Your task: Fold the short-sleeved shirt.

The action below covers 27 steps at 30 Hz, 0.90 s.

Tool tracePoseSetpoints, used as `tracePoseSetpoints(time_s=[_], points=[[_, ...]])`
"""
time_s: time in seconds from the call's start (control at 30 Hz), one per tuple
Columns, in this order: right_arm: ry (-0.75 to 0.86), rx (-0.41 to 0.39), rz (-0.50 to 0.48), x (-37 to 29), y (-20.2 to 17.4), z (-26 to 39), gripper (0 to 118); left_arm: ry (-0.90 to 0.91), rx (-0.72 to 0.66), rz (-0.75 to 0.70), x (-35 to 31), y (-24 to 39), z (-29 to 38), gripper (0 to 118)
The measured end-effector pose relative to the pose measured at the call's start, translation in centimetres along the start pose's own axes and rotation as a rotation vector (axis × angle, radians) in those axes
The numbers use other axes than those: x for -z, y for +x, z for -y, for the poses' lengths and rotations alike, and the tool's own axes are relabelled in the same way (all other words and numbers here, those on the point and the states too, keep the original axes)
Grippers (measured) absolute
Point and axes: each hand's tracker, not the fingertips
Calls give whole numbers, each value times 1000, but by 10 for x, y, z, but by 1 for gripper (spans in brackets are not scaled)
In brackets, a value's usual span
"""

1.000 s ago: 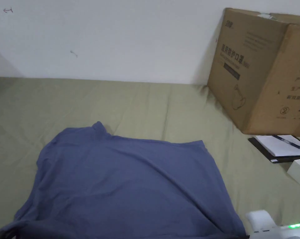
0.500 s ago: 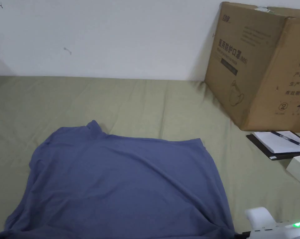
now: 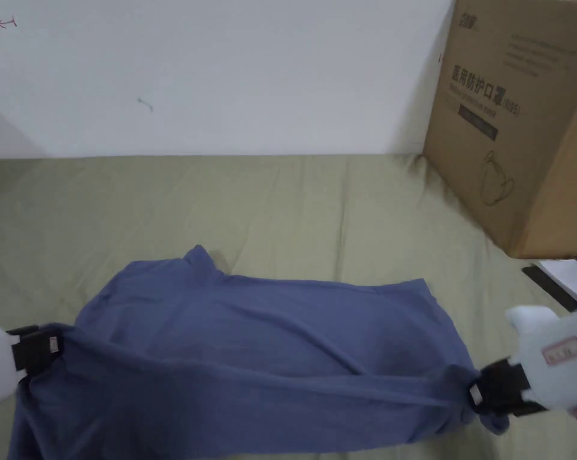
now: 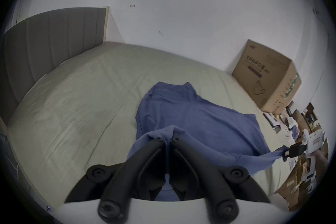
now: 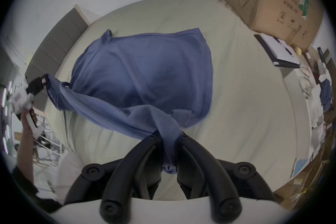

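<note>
Stretching between the two tools, the blue shirt [image 3: 251,353] lies on the bed [image 3: 281,197], its far part flat on the green sheet and its near edge lifted into a taut ridge. The left hand-held gripper [image 3: 53,346] has its jaws clamped on the shirt's left near corner; in the left gripper view [image 4: 167,140] the cloth is pinched between the two dark jaws. The right hand-held gripper [image 3: 474,392] is clamped on the right near corner, and in the right gripper view [image 5: 170,137] a bunch of fabric runs down between its jaws. Both corners are raised off the sheet. A cardboard box [image 3: 520,120] stands on the bed's far right against the wall [image 3: 221,72], well apart from the shirt. A notebook [image 3: 565,278] lies just beside the box.
</note>
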Motion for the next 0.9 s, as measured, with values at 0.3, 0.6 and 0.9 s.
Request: tracePoseSetpoints(time_s=[0.3, 0.6, 0.9], points=[[-32, 131, 92, 109, 24, -75, 68, -104, -34, -80, 91, -9, -6, 89], [518, 223, -23, 9, 4, 14, 114, 128, -168, 80, -16, -8, 23, 117], [778, 132, -96, -71, -55, 159, 0, 292, -54, 15, -154, 32, 127, 0]])
